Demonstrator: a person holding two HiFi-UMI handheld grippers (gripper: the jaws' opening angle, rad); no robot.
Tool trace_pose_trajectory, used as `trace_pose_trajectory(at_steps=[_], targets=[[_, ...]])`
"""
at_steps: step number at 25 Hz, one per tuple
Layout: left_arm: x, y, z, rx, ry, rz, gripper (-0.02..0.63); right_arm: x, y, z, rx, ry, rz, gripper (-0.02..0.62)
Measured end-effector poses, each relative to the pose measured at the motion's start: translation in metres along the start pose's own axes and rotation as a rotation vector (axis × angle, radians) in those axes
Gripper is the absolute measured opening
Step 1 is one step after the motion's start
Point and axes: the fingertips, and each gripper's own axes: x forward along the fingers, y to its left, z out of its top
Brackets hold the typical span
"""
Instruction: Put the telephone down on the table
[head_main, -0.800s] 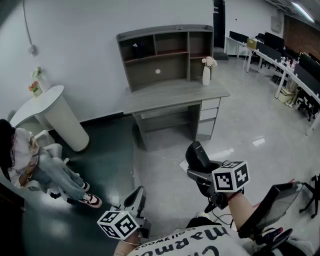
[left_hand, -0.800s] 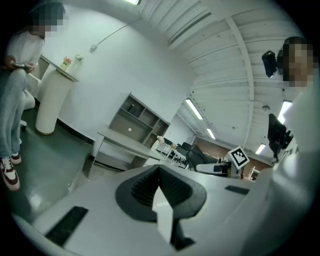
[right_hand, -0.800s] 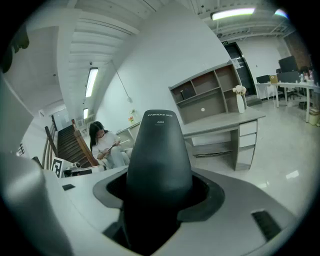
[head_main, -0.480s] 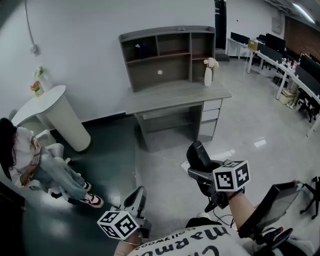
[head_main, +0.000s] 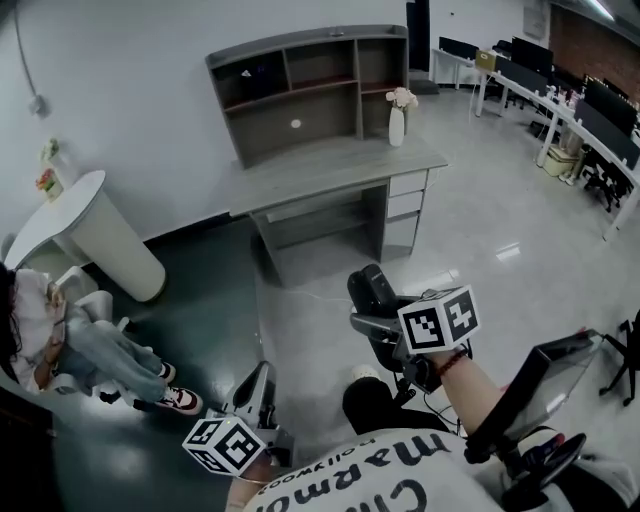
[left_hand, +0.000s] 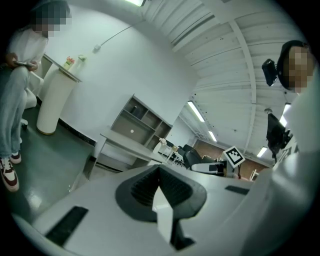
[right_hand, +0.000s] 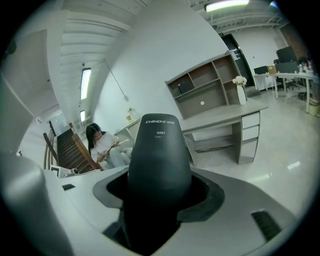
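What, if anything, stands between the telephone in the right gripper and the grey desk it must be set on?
Nothing visible does. The right gripper holds the telephone above the floor, and only open floor lies between it and the desk. A white vase stands at the desktop's right end, to one side of the way there.

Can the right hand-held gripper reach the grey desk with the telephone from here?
Likely not yet: the right hand-held gripper grips the telephone, but floor separates it from the desk. Nothing blocks the way.
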Motion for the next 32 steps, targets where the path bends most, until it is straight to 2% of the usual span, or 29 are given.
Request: trace_pose_trajectory(at_steps=[8,16,27,32], targets=[[0.045,0.036,0.017,-0.005,0.01,0.043,0.009,0.055,-0.042,0.024,-0.028,0.087,-0.037,0.282],[0.133,0.074,0.058,-0.019,0.011,0.096,0.009,0.119,-0.106,0.091,-0.055,0.123,-0.031,0.282],[0.25,0.118,0.106,-0.043,0.029,0.106,0.009,0.197,-0.184,0.181,-0.069,0.153,-0.049,0.282],[0.279,0.132,0.118,-0.041,0.041,0.105,0.009,0.216,-0.205,0.2,-0.067,0.161,-0.057,0.282]])
